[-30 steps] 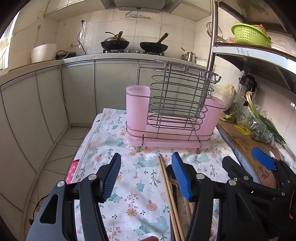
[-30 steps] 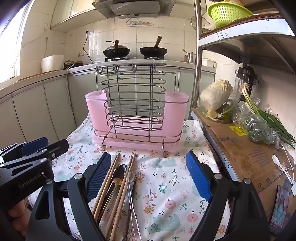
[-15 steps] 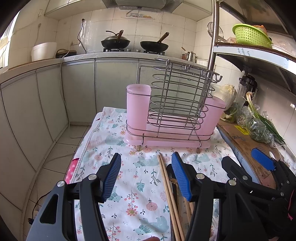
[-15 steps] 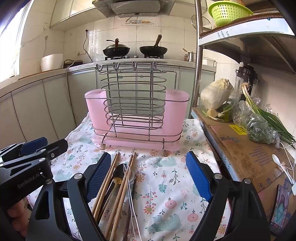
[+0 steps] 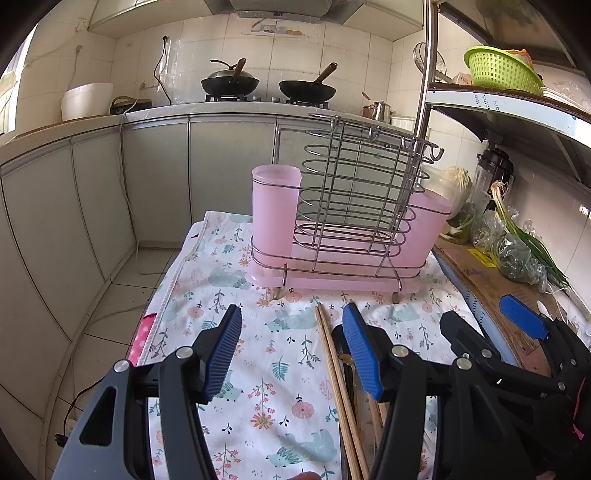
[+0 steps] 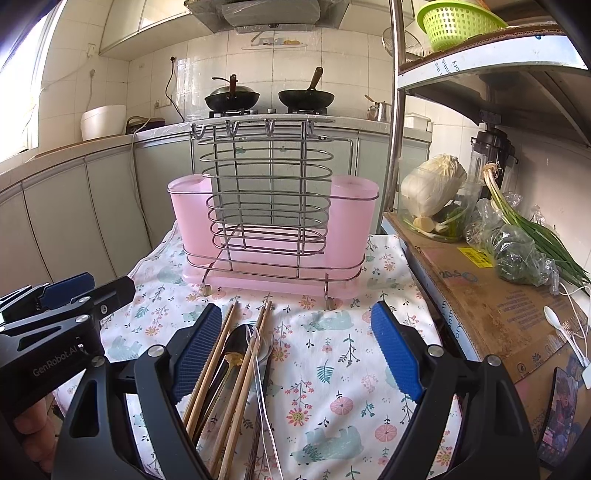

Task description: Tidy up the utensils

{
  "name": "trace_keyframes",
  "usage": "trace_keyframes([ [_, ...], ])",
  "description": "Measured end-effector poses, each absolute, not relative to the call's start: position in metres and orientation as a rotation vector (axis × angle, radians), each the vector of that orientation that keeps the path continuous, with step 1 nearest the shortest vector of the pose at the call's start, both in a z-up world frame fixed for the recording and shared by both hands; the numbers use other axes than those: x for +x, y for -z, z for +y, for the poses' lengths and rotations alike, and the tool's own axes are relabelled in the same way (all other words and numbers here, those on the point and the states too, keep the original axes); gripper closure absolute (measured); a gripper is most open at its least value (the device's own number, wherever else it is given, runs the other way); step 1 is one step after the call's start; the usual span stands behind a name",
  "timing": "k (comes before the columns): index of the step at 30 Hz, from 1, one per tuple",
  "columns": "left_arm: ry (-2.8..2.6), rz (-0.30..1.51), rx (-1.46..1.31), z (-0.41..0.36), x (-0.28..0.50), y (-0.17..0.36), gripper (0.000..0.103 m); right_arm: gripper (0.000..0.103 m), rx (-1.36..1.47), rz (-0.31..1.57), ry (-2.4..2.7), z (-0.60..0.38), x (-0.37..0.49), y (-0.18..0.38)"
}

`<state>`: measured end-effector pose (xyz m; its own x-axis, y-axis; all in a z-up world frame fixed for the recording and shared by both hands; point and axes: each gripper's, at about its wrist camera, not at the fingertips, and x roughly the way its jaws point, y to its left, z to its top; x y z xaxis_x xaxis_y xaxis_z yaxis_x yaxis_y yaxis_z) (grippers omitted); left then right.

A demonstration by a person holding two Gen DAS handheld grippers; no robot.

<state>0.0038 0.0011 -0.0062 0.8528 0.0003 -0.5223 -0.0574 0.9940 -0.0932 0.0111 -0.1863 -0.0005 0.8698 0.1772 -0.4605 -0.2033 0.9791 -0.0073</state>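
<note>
Both your left gripper [image 5: 291, 345] and right gripper [image 6: 295, 343] hang wide open and empty over the chopsticks [image 6: 225, 362] and what looks like a spoon [image 6: 240, 343], bunched on the counter [image 6: 332, 387] before the pink holder [image 6: 273, 229], so pinching now risks dragging neighbours along

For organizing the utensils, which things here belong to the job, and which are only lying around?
Belong to the job:
chopsticks
dark spoon
clear spoon
pink utensil rack

Only lying around:
cabbage
green onions
cardboard box
green basket
woks
</note>
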Motion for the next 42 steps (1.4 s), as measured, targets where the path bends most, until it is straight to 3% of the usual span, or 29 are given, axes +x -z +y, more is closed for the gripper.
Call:
trace_keyframes([
  [42, -0.021, 0.627, -0.122, 0.002, 0.020, 0.027, 0.047, 0.020, -0.018, 0.545, -0.192, -0.195, 0.028, 0.009],
])
